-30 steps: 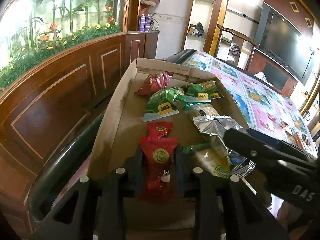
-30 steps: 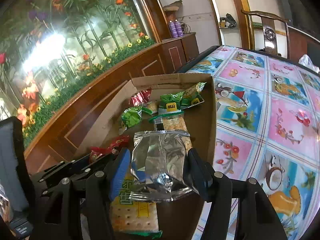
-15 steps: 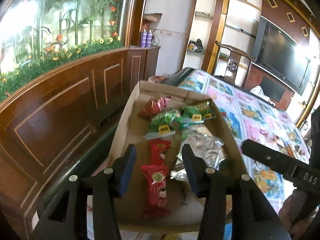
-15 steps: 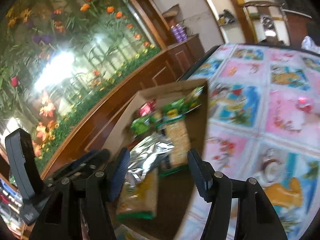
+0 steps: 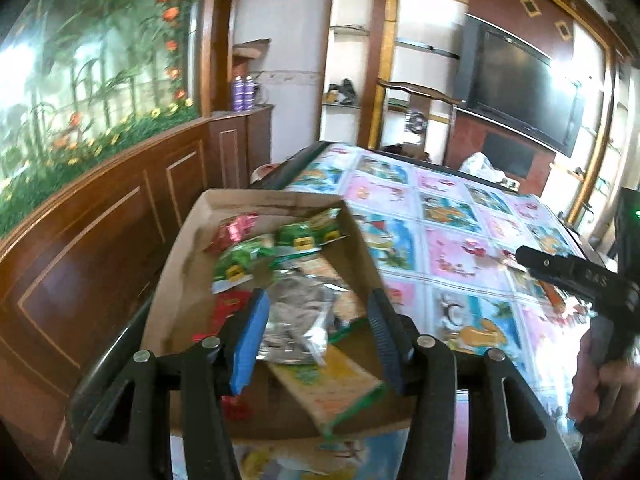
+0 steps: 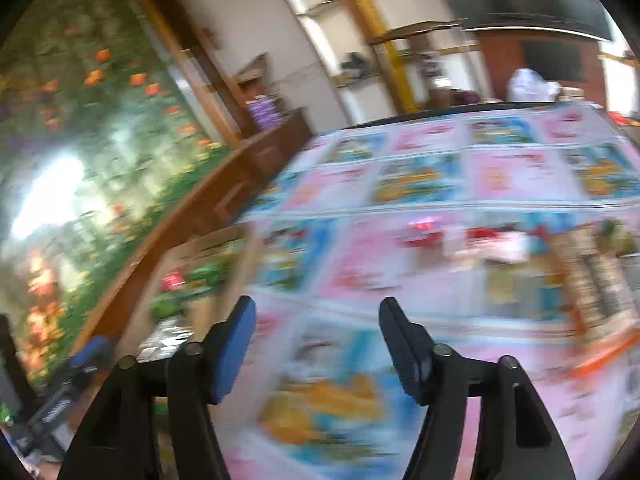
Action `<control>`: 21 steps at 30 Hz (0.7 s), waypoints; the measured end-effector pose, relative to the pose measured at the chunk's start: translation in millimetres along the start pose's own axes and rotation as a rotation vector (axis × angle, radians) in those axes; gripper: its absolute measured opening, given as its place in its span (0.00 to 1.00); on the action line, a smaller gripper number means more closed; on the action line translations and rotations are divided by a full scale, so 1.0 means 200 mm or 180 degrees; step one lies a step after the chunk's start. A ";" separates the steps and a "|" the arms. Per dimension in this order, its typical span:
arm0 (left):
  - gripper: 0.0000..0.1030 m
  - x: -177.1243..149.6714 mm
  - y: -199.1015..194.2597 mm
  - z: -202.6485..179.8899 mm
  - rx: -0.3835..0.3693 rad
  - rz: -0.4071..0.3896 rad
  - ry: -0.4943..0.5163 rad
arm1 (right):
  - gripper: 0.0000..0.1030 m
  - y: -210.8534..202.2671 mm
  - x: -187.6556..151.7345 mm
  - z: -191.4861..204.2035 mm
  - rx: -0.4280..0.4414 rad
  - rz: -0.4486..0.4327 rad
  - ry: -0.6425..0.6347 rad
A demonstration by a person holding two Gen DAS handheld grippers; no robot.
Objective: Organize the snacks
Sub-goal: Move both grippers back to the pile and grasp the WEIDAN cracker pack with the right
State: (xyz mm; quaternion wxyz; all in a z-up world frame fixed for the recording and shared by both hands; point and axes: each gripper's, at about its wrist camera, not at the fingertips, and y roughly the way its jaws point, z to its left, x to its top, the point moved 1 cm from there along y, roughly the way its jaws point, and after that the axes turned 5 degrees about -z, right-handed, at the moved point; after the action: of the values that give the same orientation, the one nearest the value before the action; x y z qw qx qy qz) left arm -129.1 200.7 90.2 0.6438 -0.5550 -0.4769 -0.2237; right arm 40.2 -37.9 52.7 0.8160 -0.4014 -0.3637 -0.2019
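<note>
So over on the left there's a flower mural (image 5: 80, 80) above curved wood paneling (image 5: 100, 220), two purple cans (image 5: 243, 96) on the cabinet, then shelves (image 5: 352, 40) and a TV (image 5: 524, 92) further right. The cardboard box (image 5: 176, 248) sits at the left edge of a table with a colorful cartoon tablecloth (image 5: 452, 240), and it's full of snacks: red packets (image 5: 232, 230), green packets (image 5: 296, 236), a silver foil bag (image 5: 296, 320) and a cracker pack (image 5: 332, 384). The left gripper (image 5: 316, 328) hangs above the box with its jaws spread wide, holding nothing; the foil bag lies right below the gap between them. The right gripper (image 6: 316, 340) is also wide apart and empty, out over the tablecloth (image 6: 440, 200), box (image 6: 188, 276) off to its left. That view is super blurry.
</note>
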 end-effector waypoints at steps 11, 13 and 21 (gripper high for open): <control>0.54 -0.02 0.04 -0.33 -0.0424 0.0148 0.0364 | 0.70 -0.04 0.16 -0.62 -0.0987 0.0105 0.0254; 0.54 -0.02 0.06 -0.39 -0.0531 0.0205 0.0427 | 0.70 0.01 0.16 -0.63 -0.1023 0.0191 0.0182; 0.61 0.00 0.11 -0.58 -0.0807 0.0396 0.0640 | 0.70 0.14 0.06 -0.59 -0.1366 0.0470 -0.0415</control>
State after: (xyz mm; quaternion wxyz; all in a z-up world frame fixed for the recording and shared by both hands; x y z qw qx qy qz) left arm -68.0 99.5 87.5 0.6257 -0.6351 -0.3428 -0.2961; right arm 116.6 -117.1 -0.3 0.6994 -0.6033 -0.3340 -0.1880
